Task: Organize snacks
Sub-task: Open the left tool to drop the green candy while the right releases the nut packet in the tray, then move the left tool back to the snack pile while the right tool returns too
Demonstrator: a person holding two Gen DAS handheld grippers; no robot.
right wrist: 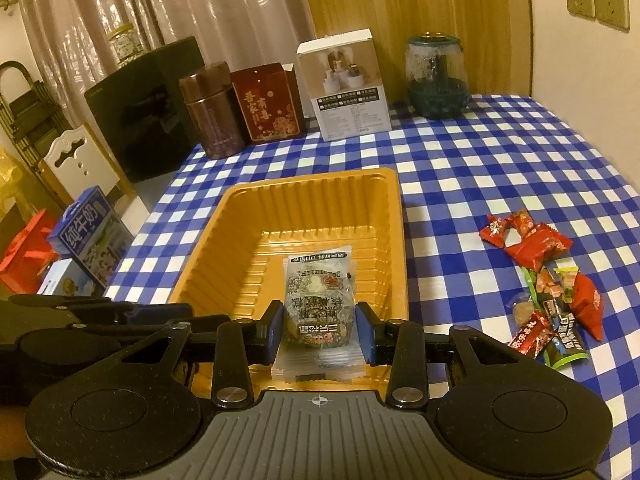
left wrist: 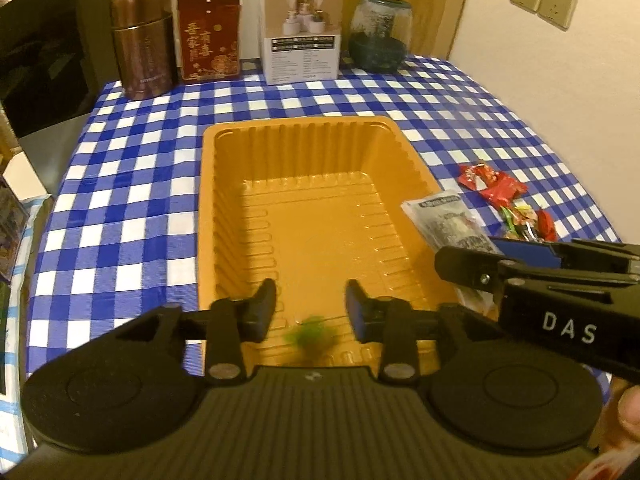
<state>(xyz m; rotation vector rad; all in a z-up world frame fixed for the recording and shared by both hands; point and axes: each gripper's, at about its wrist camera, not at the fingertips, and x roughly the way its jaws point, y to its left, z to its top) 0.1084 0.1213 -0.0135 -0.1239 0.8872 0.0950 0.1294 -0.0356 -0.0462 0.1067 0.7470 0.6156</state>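
An orange plastic tray (left wrist: pixel 224 200) sits on the blue checked tablecloth; it also shows in the right wrist view (right wrist: pixel 240 248). My left gripper (left wrist: pixel 311 312) is open above the tray's near end, and a blurred small green snack (left wrist: pixel 310 331) is just below its fingertips, over the tray floor. My right gripper (right wrist: pixel 320 330) is shut on a clear, grey-printed snack packet (right wrist: pixel 318 300) and holds it over the tray's right side; the packet shows in the left wrist view (left wrist: pixel 448 220) with the right gripper (left wrist: pixel 468 258) behind it. A pile of red and green snacks (right wrist: pixel 548 292) lies on the cloth to the right of the tray.
At the table's back stand a brown tin (right wrist: pixel 214 116), a red box (right wrist: pixel 272 102), a white box (right wrist: pixel 346 92) and a glass jar (right wrist: pixel 438 78). A black appliance (right wrist: pixel 140 108) and milk cartons (right wrist: pixel 90 240) are off the table's left side.
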